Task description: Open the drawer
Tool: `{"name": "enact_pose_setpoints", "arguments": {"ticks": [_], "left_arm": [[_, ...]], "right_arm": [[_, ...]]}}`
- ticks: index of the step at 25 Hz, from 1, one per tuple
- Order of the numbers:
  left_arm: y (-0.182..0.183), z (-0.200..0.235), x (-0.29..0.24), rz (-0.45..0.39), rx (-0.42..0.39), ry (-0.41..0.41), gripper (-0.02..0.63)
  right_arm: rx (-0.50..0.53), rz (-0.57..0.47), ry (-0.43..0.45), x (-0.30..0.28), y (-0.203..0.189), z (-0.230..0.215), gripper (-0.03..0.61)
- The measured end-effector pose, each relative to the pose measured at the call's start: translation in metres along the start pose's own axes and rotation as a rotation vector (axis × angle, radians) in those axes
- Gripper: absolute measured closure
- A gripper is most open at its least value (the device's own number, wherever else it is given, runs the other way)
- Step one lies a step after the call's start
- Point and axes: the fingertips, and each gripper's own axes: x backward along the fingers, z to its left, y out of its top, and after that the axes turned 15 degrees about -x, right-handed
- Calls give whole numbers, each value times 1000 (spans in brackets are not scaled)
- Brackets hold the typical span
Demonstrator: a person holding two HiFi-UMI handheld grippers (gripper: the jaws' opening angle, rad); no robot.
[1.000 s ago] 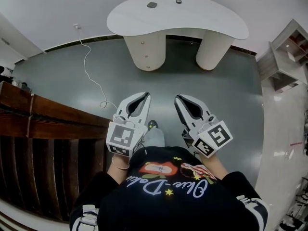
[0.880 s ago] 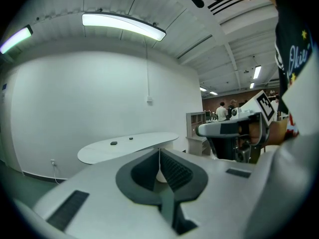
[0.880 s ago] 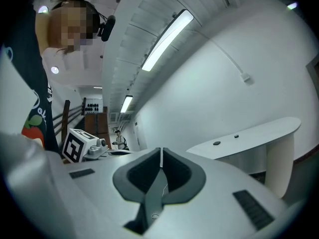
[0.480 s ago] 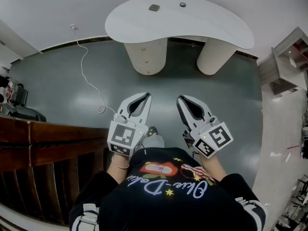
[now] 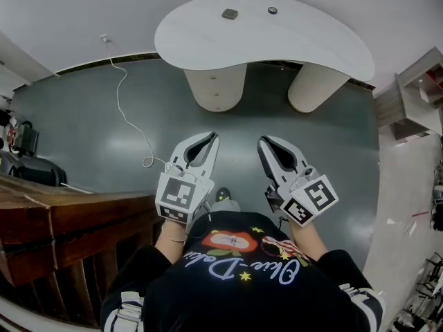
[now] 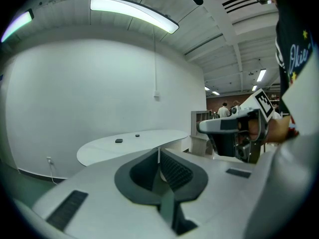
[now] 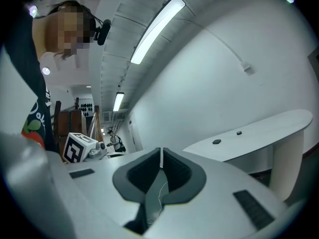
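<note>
A white curved desk [image 5: 263,30] stands ahead on two round pedestals. The left pedestal [image 5: 216,85] bears small knobs down its front; no drawer front can be told apart. My left gripper [image 5: 211,135] and right gripper [image 5: 263,140] are held side by side over the grey floor, well short of the desk, both pointing at it. In the left gripper view the left gripper [image 6: 159,151] is shut with nothing in it. In the right gripper view the right gripper [image 7: 161,151] has its tips together and holds nothing.
Two small dark objects [image 5: 230,14] lie on the desktop. A dark wooden rail [image 5: 62,220] stands close at the left. A white cable [image 5: 128,116] trails across the floor from the wall. A shelf unit [image 5: 415,102] is at the right.
Both grippers have been carried forward together toward the desk, still shut. The wooden rail has slid back and lower at the left of the head view.
</note>
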Motion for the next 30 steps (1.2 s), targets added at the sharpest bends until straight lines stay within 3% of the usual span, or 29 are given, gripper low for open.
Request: {"name": "enact_pose_setpoints", "arguments": {"ticks": [10,21,30], "left_arm": [[-29,58,2,2,25,33,607],[-56,83,10,4,92,61,607],[-61,108,0,46,114,150,607]], "right_arm": [[42,33,-6,-61,-8,1,575],[53,98,-46,-86,-22,-7,575],[63,129,29,-123,-6,-26,575]]}}
